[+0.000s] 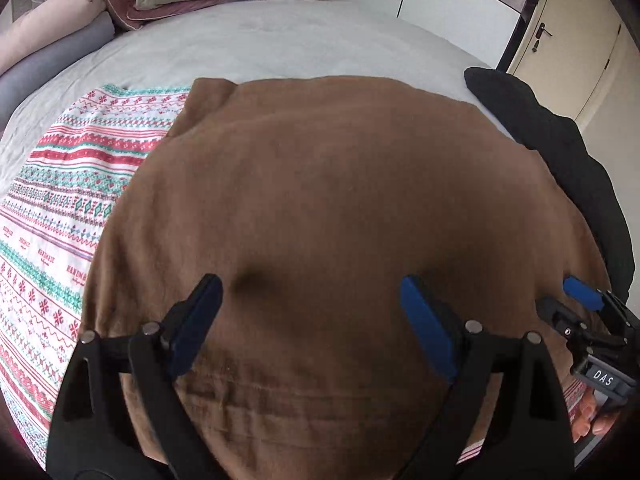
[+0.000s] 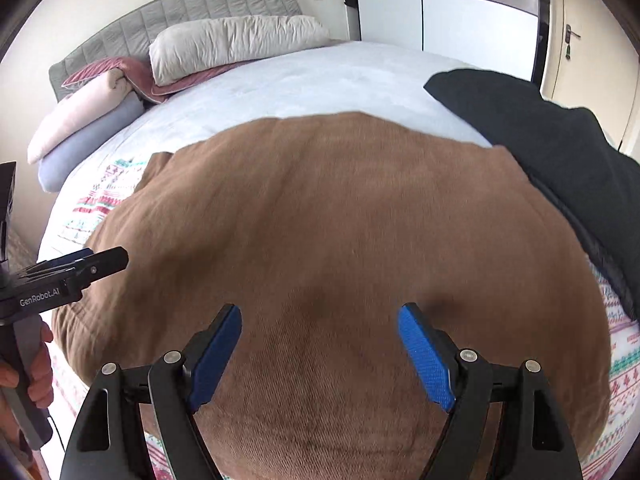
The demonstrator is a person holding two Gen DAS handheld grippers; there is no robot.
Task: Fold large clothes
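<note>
**Both grippers poised over a spread brown garment before a fold**

Bedroom setting: a bed (image 2: 320,76) with a pale grey sheet, pillows (image 2: 236,46) stacked at the headboard, wardrobe doors and a cream door (image 1: 568,40) beyond. On the near part of the bed lies a patterned red-and-green blanket (image 1: 64,184); on top of it the brown garment (image 1: 320,200) is spread nearly flat, its ribbed hem nearest the cameras. A black garment (image 2: 560,152) lies just beside it on the right, its edge meeting or overlapping the brown cloth's right border.

The left gripper (image 1: 312,320) hovers low over the near-left part of the brown garment, jaws wide apart and holding nothing. The right gripper (image 2: 320,340) hovers over the near-right part, jaws likewise spread wide and empty. Each tool appears at the edge of the other's view, so the two stand side by side near the hem.

The step in hand appears to be taking hold of the near edge for a fold away from the person. To do it well, each gripper should probably:

- pinch the hem at matching points, well apart, so the lifted edge stays straight;
- take the brown cloth only, not the blanket beneath;
- carry both sides forward evenly, keeping clear of the black garment;
- lay the edge down square to the far border.

Whether the fingertips touch the cloth cannot be told.
</note>
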